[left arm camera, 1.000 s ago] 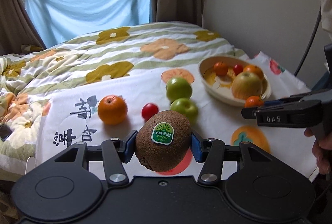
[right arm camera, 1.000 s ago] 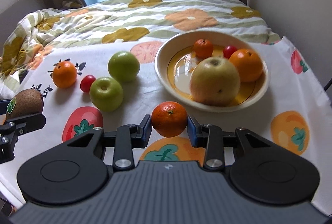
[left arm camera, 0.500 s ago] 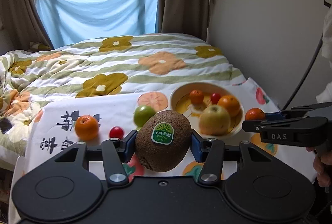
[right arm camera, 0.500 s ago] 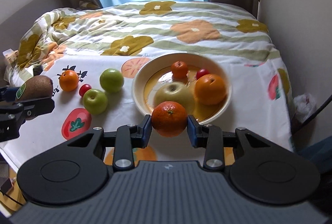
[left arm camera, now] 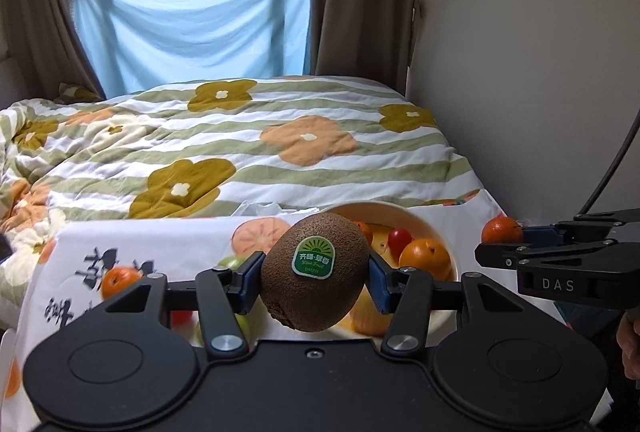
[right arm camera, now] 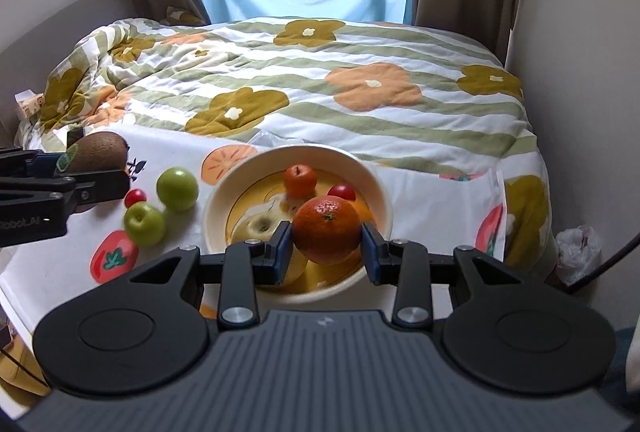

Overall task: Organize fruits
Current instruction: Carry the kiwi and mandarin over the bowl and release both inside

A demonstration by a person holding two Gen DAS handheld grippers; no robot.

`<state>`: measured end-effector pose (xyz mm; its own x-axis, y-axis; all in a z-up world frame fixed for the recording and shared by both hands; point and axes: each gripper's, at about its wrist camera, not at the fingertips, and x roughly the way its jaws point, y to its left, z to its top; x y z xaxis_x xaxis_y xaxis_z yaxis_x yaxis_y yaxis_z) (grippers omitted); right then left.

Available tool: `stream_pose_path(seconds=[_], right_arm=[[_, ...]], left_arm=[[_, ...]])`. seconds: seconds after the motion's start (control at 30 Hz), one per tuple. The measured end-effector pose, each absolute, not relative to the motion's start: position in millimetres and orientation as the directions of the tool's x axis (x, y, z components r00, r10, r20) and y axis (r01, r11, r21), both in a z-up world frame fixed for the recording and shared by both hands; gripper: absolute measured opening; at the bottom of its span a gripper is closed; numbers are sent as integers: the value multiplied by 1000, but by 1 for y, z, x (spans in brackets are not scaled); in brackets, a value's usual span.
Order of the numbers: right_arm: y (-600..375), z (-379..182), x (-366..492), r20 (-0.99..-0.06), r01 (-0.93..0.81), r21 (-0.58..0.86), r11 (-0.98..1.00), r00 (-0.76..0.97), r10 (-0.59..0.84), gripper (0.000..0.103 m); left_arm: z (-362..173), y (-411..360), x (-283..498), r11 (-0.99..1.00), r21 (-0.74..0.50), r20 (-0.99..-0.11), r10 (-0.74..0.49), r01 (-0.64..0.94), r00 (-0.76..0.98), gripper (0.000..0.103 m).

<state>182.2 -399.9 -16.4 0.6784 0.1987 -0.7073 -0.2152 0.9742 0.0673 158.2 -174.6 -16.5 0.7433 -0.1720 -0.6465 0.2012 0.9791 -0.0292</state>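
Observation:
My left gripper (left arm camera: pixel 314 278) is shut on a brown kiwi (left arm camera: pixel 316 268) with a green sticker, held high over the cloth. It shows at the left of the right wrist view (right arm camera: pixel 100 152). My right gripper (right arm camera: pixel 326 246) is shut on a mandarin (right arm camera: pixel 327 230), held above the cream bowl (right arm camera: pixel 224 192). The bowl holds a pale apple (right arm camera: pixel 256 228), a small orange (right arm camera: pixel 300 180) and a cherry tomato (right arm camera: pixel 342 192). On the cloth lie two green apples (right arm camera: pixel 177 188) (right arm camera: pixel 144 224), a cherry tomato (right arm camera: pixel 135 197) and an orange (left arm camera: pixel 120 280).
The white fruit-print cloth (right arm camera: pixel 52 264) lies on the near end of a bed with a flowered quilt (right arm camera: pixel 320 80). A wall (left arm camera: pixel 520 72) stands on the right. A plastic bag (right arm camera: pixel 580 252) lies on the floor right of the bed.
Both grippers have risen and pulled back with their fruit. The right gripper with the mandarin now hangs over the bowl. Both stay shut.

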Motion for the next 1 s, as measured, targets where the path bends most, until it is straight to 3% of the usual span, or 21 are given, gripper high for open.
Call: stream_pose_path(seconds=[0.57,1.0], right_arm=[[-408,-46,264,-745,-111,105,988,650,152,51],[-408,-70,301,-775,-82,115,990,616,141,51]], left_arm=[[-83,-209,276,959,-16,-764,-194,282,616,57],[-114,-224,300,947,72,-822,-121,312,557,57]])
